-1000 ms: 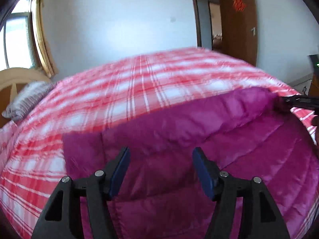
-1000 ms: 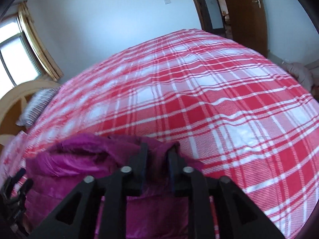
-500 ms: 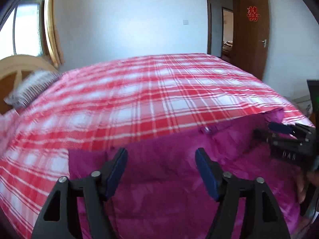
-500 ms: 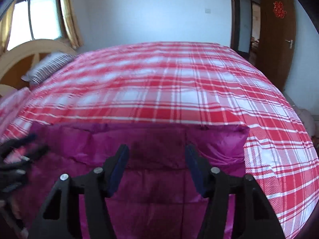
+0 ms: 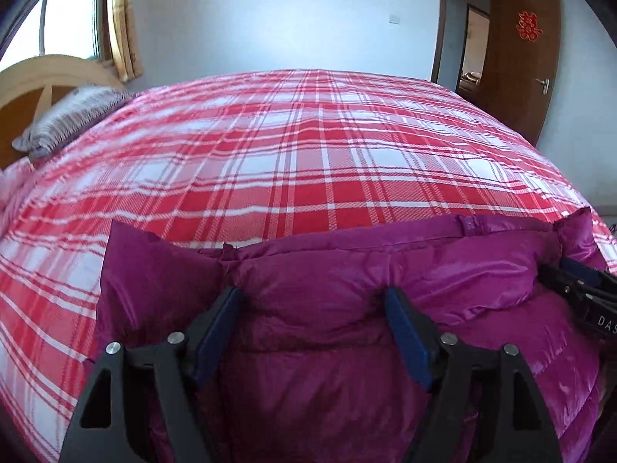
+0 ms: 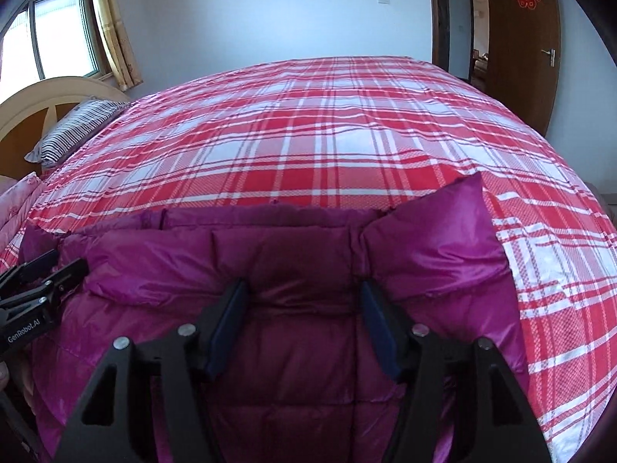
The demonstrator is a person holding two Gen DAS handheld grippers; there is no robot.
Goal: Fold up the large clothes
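Left wrist view. My left gripper [image 5: 312, 301] has its jaws spread wide, with nothing clamped between them. Both blue-padded fingers [image 5: 216, 332] sit low over the magenta padded jacket [image 5: 316, 347]; whether the pads touch the fabric or hang just above it cannot be told. The jacket lies at the near edge of the bed, on the red-and-white plaid bedspread [image 5: 308, 162]. Its far edge forms a puffed, rolled band running across the frame just beyond my fingertips, with a flat flap of the same fabric sticking out to the left. My right gripper [image 5: 578, 285] enters at the right margin, resting at the jacket's right end. A striped pillow [image 5: 69, 115] lies at the left by the wooden headboard [image 5: 42, 85]. A brown door [image 5: 528, 50] stands open at the far right.

Right wrist view. My right gripper [image 6: 302, 305] is likewise spread apart and grips nothing. Its fingers [image 6: 378, 328] straddle a quilted section of the jacket [image 6: 300, 270]; contact with the fabric cannot be confirmed. A pointed corner of the jacket stands up to the right of my fingers, against the bedspread [image 6: 327, 127]. My left gripper [image 6: 42, 274] shows at the left margin, over the jacket's left end, its jaws parted. The pillow [image 6: 77, 127], headboard [image 6: 38, 96] and door [image 6: 520, 46] appear in the background.
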